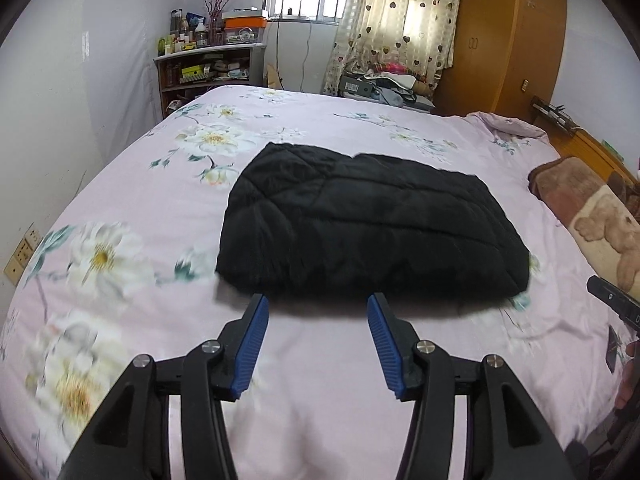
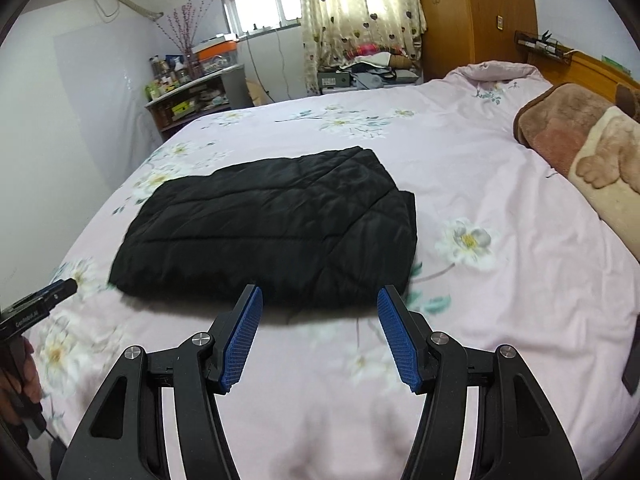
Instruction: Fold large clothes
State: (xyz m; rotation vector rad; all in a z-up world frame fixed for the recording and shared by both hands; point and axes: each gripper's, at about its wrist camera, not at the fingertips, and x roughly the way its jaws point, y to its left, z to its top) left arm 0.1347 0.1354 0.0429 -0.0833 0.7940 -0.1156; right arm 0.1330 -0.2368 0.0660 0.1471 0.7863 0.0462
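Black jacket (image 1: 368, 224) lies folded flat on bed (image 1: 140, 200). Left tool (image 1: 316, 304) and right tool (image 2: 320, 294) both spread, empty, clear of it. Fold looks finished; next, maybe just tidy edges.

My black jacket (image 1: 368, 224) is quilted, slightly shiny cloth; the bed sheet (image 1: 320, 360) is smooth matt cotton-like fabric.
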